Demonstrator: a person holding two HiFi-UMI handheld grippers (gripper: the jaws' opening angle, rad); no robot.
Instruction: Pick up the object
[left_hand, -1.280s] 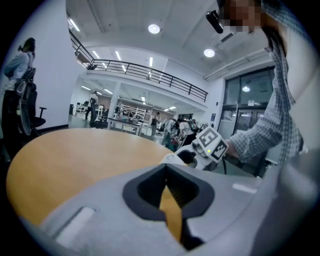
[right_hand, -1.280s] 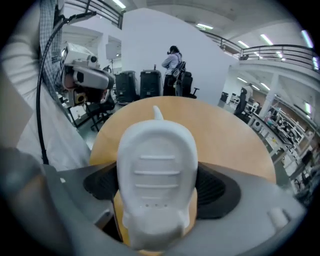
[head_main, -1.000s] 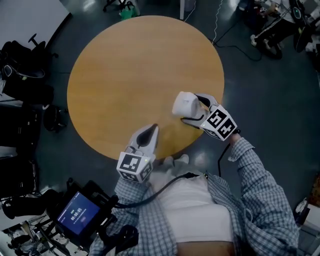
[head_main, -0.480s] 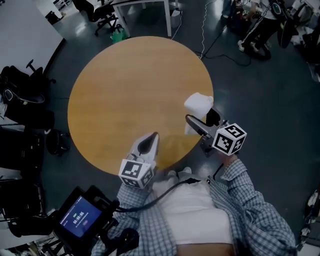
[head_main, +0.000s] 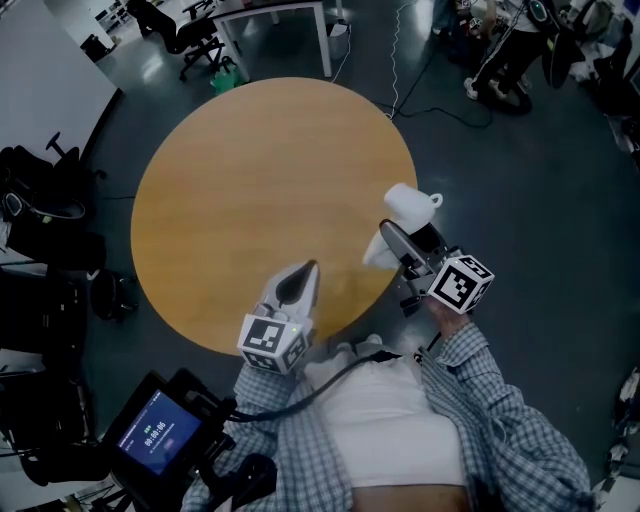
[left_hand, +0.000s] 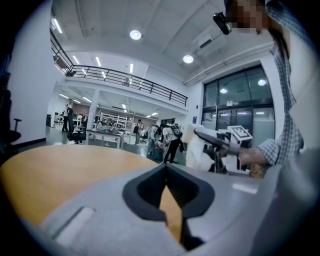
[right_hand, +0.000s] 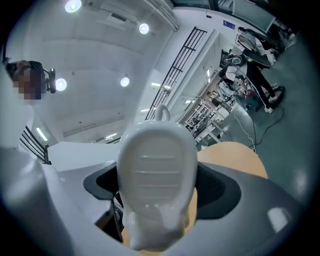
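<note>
A white ceramic object (head_main: 404, 206) with a small loop handle hangs in the air over the round wooden table's (head_main: 230, 180) right edge. My right gripper (head_main: 392, 238) is shut on it, jaws on either side. In the right gripper view the white object (right_hand: 157, 170) fills the space between the jaws, its ribbed face towards the camera. My left gripper (head_main: 299, 272) rests low at the table's near edge, shut and holding nothing. In the left gripper view its jaws (left_hand: 166, 170) meet at the tip, and the white object (left_hand: 196, 148) shows to the right.
A dark floor surrounds the table. Black chairs and bags (head_main: 45, 220) stand at the left, a desk (head_main: 270, 20) at the back, cables and wheeled gear (head_main: 520, 50) at the back right. A screen device (head_main: 155, 432) sits by the person's left side.
The right gripper has lifted the white object off the table, tipped it and carried it right to the table's edge. The left gripper has stayed put.
</note>
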